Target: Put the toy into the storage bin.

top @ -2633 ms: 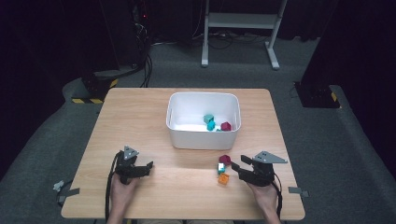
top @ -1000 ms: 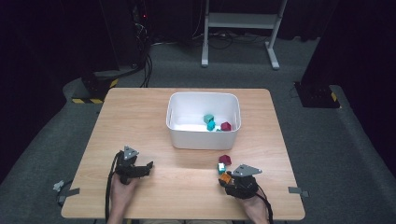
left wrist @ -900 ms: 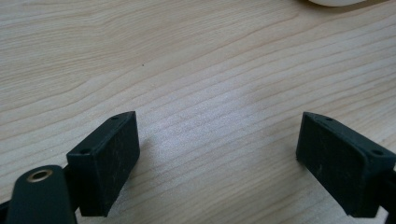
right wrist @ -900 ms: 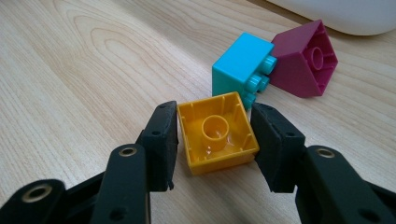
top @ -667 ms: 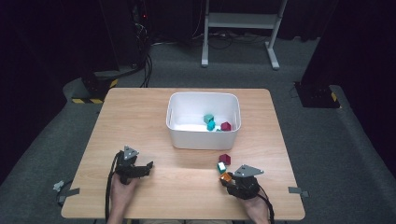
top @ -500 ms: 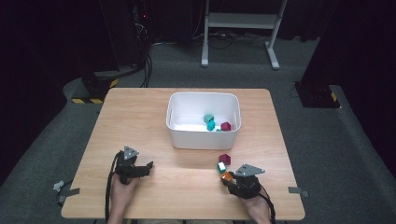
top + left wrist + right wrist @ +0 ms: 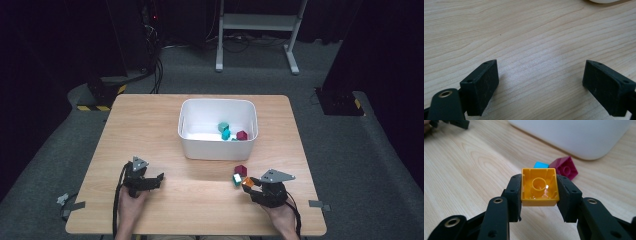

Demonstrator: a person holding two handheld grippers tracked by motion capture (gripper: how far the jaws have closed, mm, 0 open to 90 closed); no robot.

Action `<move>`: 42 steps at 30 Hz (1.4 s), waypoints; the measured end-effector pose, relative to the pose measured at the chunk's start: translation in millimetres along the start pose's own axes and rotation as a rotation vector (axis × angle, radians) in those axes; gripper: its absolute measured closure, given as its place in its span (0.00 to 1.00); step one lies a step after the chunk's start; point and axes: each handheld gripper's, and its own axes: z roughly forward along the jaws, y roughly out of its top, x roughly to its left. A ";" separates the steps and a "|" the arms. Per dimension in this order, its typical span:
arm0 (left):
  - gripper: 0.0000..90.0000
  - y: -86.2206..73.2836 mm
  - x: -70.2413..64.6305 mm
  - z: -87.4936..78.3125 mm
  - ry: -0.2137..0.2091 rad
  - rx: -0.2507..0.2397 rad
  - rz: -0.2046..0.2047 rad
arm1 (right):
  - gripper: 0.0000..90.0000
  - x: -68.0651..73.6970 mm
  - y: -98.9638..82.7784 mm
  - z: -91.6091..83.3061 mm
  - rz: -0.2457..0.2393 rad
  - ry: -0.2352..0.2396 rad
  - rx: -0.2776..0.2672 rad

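Observation:
My right gripper [image 7: 249,184] is shut on an orange brick [image 7: 247,182], lifted just above the table near the front right; its jaws have just been closing onto it. In the right gripper view the orange brick [image 7: 539,187] shows its hollow underside between the two pads. A magenta brick [image 7: 564,168] and a small cyan brick [image 7: 541,165] lie on the wood just beyond it. My left gripper [image 7: 156,180] rests at the front left, and in its own view the left gripper [image 7: 540,75] is open over bare wood.
A white bin [image 7: 218,145] stands mid-table, holding two teal bricks [image 7: 224,130] and a dark red one [image 7: 242,135]. Its wall [image 7: 579,135] looms beyond the loose bricks. The wooden table [image 7: 150,125] ends just behind both hands.
My right gripper swung in from the right, took hold of the orange brick and has risen slightly with it. The left gripper has stayed put.

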 end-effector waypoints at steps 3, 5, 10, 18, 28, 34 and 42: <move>0.15 0.0 0.1 0.0 -0.001 0.000 0.000 | 0.65 -2.9 7.2 -5.4 0.003 0.003 -0.014; 0.16 0.0 0.4 -0.1 -0.003 -0.001 -0.002 | 0.65 -7.2 13.8 -8.3 0.013 0.009 -0.024; 0.16 0.0 0.3 -0.1 -0.003 -0.001 -0.002 | 0.65 -16.2 39.1 -20.3 0.032 0.008 -0.068; 0.16 0.0 0.4 0.0 -0.003 -0.001 -0.002 | 0.65 -27.4 78.6 -31.4 0.049 0.032 -0.106; 0.16 0.0 0.4 0.0 -0.003 -0.001 -0.002 | 0.65 -37.1 118.0 -34.9 0.043 0.036 -0.131; 0.16 0.1 0.4 0.0 -0.003 -0.001 -0.002 | 0.65 -41.0 140.4 -30.5 0.052 0.044 -0.135; 0.16 0.0 0.3 0.0 -0.003 -0.002 -0.002 | 0.65 -46.3 162.1 -11.8 0.054 0.035 -0.098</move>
